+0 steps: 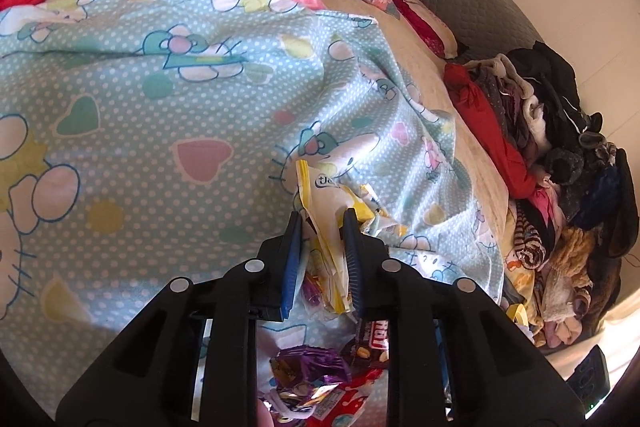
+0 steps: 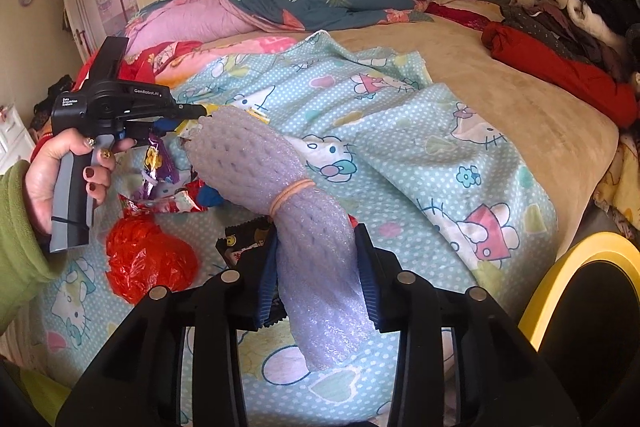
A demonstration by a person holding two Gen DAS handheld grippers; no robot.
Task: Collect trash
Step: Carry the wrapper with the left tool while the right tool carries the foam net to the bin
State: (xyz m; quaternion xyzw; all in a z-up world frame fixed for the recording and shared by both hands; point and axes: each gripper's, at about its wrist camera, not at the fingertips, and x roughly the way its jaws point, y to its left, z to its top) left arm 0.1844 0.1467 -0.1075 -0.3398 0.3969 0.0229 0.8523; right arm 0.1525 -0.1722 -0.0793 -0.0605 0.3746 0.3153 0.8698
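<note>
the right gripper [image 2: 318, 267] is clamped on a roll of pale foam netting [image 2: 280, 163], bound round its middle by a rubber band [image 2: 290, 195]. the roll's long axis runs away from the gripper, up and to the left, so most of its length sticks out beyond the fingers while a short tail hangs below them. the yellow bin [image 2: 576, 259] is seen at the lower right, just beside this gripper and on the opposite side from the roll's free end; the right hand is judged the nearer to it, so the coming move is probably a swing to the right with the long end brought over the rim.

the left gripper [image 1: 323, 217] is closed on a crumpled white and yellow wrapper [image 1: 326, 203], which stands up between the blue pads above the patterned sheet [image 1: 160, 107]. more litter lies on the sheet nearer the person than this wrapper: a purple wrapper [image 1: 304, 359], a red packet [image 1: 352, 395] and, in the right view, a red plastic bag [image 2: 150, 259]. the hand [image 2: 68, 167] holding the left gripper sits further from the bin.
</note>
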